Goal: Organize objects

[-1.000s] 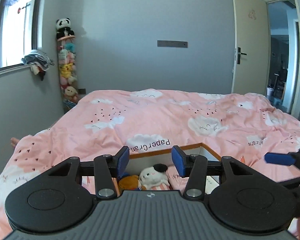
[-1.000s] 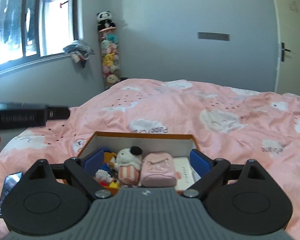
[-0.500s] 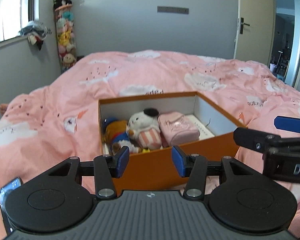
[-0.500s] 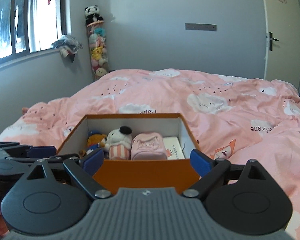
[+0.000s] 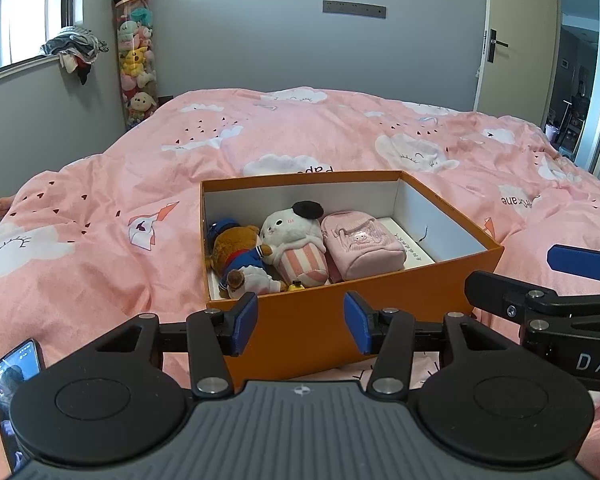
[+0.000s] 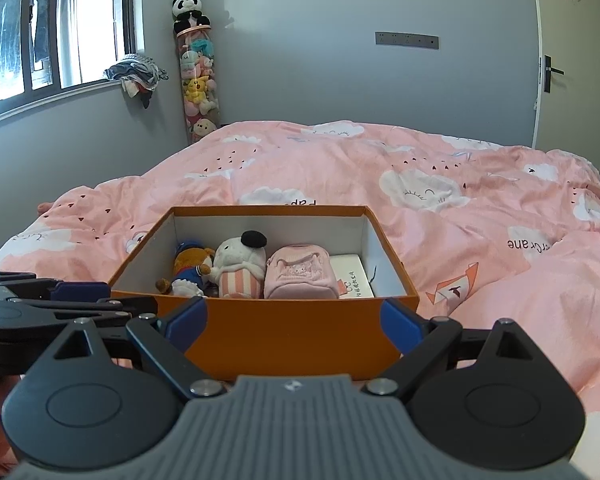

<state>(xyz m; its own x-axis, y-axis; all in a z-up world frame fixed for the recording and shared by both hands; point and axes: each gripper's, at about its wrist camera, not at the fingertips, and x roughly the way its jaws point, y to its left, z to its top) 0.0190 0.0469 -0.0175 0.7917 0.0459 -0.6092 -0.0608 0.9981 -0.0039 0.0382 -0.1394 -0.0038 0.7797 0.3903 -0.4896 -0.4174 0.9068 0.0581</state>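
Bed [image 5: 300, 140]: both grippers lowered toward orange box [image 5: 340, 320].

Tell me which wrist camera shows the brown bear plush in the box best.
Left wrist: the brown bear plush lies fully exposed inside the orange box. In the right wrist view the bear is smaller and partly cut off by the box's near wall.

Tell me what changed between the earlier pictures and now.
Both hand-held grippers, left and right, dropped lower and tipped down toward the orange box, which now shows in full. Nothing was taken or released. Both stay open and empty; the toys and pink pouch lie unmoved.
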